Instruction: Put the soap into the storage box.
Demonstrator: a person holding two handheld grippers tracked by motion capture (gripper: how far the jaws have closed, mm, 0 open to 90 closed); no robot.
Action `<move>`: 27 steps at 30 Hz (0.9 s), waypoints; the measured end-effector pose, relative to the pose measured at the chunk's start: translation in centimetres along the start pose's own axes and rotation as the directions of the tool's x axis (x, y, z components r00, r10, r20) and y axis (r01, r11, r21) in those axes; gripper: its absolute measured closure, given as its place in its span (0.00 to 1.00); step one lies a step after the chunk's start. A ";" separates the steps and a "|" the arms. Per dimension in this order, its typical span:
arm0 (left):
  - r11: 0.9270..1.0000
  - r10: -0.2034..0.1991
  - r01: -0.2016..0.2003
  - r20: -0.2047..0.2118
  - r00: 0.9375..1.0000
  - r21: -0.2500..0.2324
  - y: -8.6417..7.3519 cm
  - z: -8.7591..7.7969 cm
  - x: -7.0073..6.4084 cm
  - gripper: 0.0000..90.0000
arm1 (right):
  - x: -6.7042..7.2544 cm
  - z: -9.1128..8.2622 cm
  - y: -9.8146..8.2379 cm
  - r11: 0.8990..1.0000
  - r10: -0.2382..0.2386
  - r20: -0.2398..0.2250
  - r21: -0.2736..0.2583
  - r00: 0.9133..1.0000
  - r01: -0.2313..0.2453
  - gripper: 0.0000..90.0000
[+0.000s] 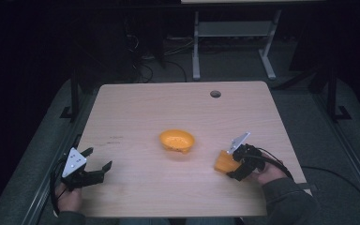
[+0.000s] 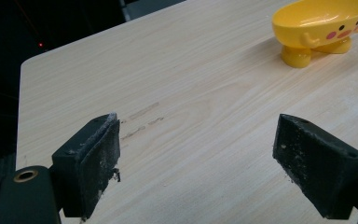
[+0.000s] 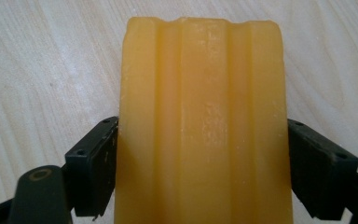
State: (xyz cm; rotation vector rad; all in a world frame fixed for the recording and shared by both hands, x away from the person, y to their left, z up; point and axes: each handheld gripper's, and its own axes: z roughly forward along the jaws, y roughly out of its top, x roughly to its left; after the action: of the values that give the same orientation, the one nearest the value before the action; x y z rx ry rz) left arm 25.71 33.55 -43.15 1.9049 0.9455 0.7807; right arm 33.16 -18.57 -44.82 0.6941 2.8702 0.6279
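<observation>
Lower right of the high view: right gripper (image 1: pixel 236 164) clenched on a ridged orange block (image 1: pixel 225 162), block poking out toward frame centre. Right gripper view confirms: both jaws pressed against the block's (image 3: pixel 200 126) long sides, block low over the wooden table (image 3: pixel 42 70) (contact with the tabletop: cannot tell). Lower left of the high view: left gripper (image 1: pixel 95 164) released, jaws spread wide, nothing between them. Mid-frame: yellow footed bowl (image 1: pixel 176 140) standing upright on the table (image 1: pixel 136 112), well apart from both grippers. Same bowl (image 2: pixel 324 25) upper right in the left gripper view, cartoon face on its side.
</observation>
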 end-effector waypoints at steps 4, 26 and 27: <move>1.000 0.001 -0.001 0.000 1.000 -0.001 0.0 0.0 0.0 0.15 | 0.0 0.1 0.0 1.000 -0.001 0.003 0.004 1.000 0.001 0.21; 1.000 -0.006 0.006 -0.007 1.000 -0.007 0.0 -0.2 0.2 0.15 | 0.0 -0.2 0.0 1.000 -0.017 -0.019 -0.025 1.000 0.016 0.23; 1.000 -0.005 0.005 -0.007 1.000 -0.007 0.0 -0.1 0.2 0.15 | 0.0 -0.3 0.0 0.999 -0.012 -0.021 -0.032 1.000 0.012 0.23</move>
State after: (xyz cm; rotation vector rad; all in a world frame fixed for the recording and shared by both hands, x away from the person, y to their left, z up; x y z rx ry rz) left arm 25.69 33.76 -43.04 1.8939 0.9501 0.7870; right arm 33.14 -18.69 -44.51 0.6694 2.8743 0.6819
